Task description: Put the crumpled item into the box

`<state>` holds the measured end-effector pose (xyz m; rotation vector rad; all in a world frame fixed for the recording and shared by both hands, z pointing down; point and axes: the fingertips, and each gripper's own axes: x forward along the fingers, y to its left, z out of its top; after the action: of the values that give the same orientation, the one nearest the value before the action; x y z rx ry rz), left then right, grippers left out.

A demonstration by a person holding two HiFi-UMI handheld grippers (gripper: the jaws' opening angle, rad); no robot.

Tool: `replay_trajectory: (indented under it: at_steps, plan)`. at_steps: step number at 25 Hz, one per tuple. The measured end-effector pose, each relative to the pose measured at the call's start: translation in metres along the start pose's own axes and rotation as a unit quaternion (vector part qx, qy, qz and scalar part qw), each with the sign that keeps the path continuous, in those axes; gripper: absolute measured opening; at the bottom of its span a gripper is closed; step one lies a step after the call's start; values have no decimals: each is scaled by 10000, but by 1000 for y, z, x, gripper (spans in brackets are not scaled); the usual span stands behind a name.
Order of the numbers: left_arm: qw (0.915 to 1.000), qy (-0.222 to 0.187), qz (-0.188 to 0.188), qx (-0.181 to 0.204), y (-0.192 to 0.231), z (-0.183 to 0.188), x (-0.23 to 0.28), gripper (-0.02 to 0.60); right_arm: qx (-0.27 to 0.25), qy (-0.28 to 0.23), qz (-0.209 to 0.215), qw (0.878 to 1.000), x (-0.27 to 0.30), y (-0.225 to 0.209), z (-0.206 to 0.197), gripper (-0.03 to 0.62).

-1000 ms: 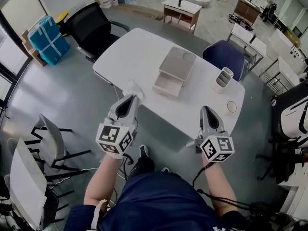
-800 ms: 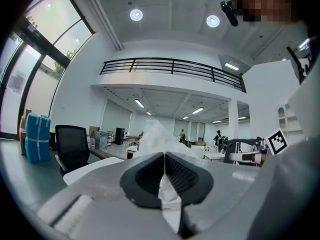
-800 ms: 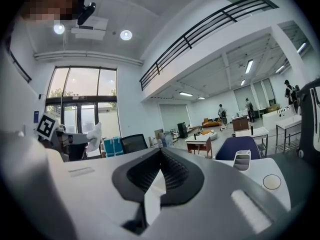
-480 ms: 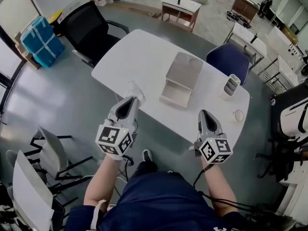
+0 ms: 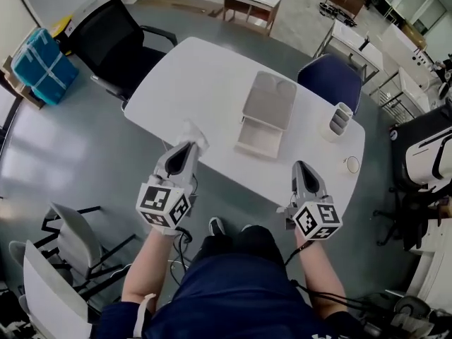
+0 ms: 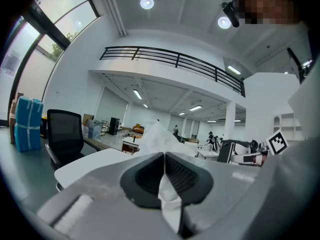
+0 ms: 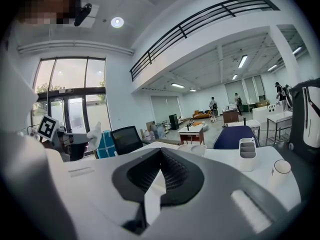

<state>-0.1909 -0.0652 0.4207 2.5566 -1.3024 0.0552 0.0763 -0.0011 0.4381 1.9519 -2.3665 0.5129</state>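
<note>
A white crumpled item (image 5: 192,133) sticks out past the tip of my left gripper (image 5: 185,149), which is shut on it above the near left edge of the white table (image 5: 191,76). In the left gripper view the crumpled item (image 6: 159,138) rises above the closed jaws, and part of it shows pinched between them. The beige box (image 5: 258,139) stands open at the table's middle, its lid (image 5: 270,99) tipped back behind it. My right gripper (image 5: 302,169) hovers by the table's near right edge, shut with nothing in it (image 7: 160,154).
A white pen holder (image 5: 339,120) and a small round cup (image 5: 352,164) sit at the table's right end. A black office chair (image 5: 113,44) stands at the far left of the table and a blue chair (image 5: 328,83) behind it. Grey chairs (image 5: 70,224) stand at my left.
The head camera has shifted a little, so the table sits slightly differently in the picture. Both grippers keep nearly the same places, and the left stays shut on the crumpled item.
</note>
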Motion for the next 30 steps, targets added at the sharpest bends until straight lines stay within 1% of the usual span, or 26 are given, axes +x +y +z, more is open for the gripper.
replay_trajectory:
  at_steps: [4,7,10,14,18,21,25,28,30]
  plan:
    - [9997,121,-170,-86,-3,-10,25,11,51,107,-161,9998,9,-15,-8,2]
    - [9996,133,-235,-27,-3,-3,44,11,119,140,-184,9997,25,-26,-6,2]
    - [9999,46,-126,109,9,16,56,11,176,72,-81,9998,48,-28,2,2]
    - [9996,-113,49,273,25,44,71,11,136,-115,106,9998,74,-28,25,2]
    - [9994,-121,44,327,22,53,98,11,211,-149,133,9996,94,-46,36,2]
    - [9989,38,-71,461,11,48,119,11,263,-123,150,9995,106,-59,39,2]
    - [9957,402,-371,745,-10,32,149,11,354,-116,165,9992,119,-77,42,2]
    - [9904,755,-655,953,-27,13,168,11,423,-83,162,9989,124,-88,38,2]
    - [9842,1067,-850,1127,-35,-4,177,11,464,-30,154,9988,127,-91,31,2]
